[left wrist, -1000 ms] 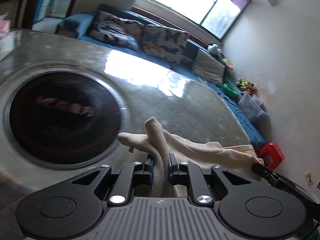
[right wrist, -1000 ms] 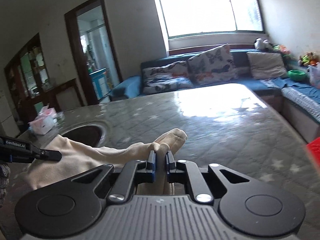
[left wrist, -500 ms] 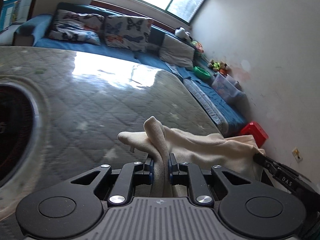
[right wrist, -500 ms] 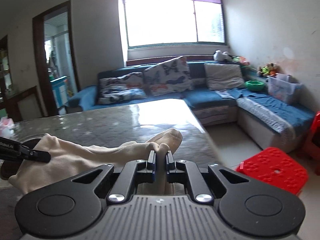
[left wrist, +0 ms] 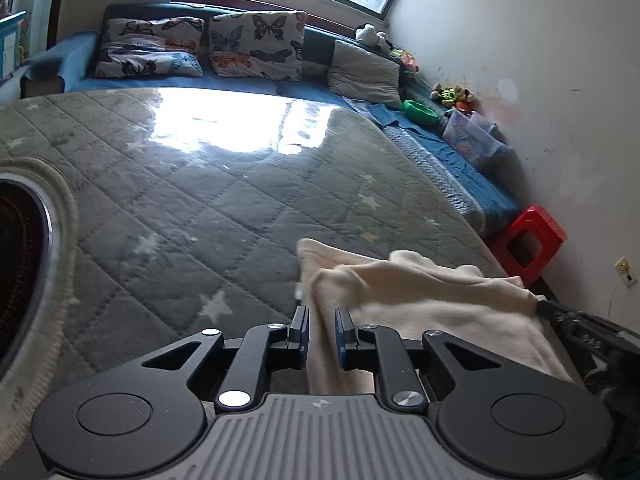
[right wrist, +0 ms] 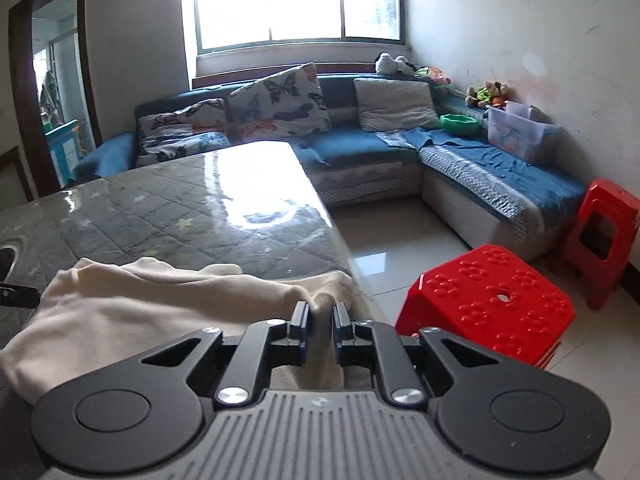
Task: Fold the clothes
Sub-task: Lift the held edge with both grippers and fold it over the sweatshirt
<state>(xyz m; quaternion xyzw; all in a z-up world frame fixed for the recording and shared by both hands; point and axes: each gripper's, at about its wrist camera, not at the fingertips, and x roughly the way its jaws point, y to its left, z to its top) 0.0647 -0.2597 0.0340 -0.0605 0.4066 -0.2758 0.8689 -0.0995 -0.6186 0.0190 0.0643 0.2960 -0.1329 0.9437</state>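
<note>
The left gripper (left wrist: pixel 322 330) has its jaws a little apart with a strip of the cream cloth (left wrist: pixel 432 308) running between them, and the pads look like they are just letting go, though I cannot tell for sure if they are pressing it. The right gripper (right wrist: pixel 320 326) looks the same: a bump of cloth (right wrist: pixel 160 300) sits between its jaws with small gaps at the sides, so its grip is hard to tell too. The cloth lies in a soft heap on the near corner of the gray quilted table (left wrist: pixel 224 200), close to the edge above the red stool (right wrist: pixel 488 300). I think one fold has just been laid down. Next, both grippers should open wide, back away, and then find a new edge to fold again. The bottom of the cloth is hidden under the grippers, so how neat the fold is cannot be seen. A dark round hole (left wrist: pixel 20 264) is cut off at the left.
</note>
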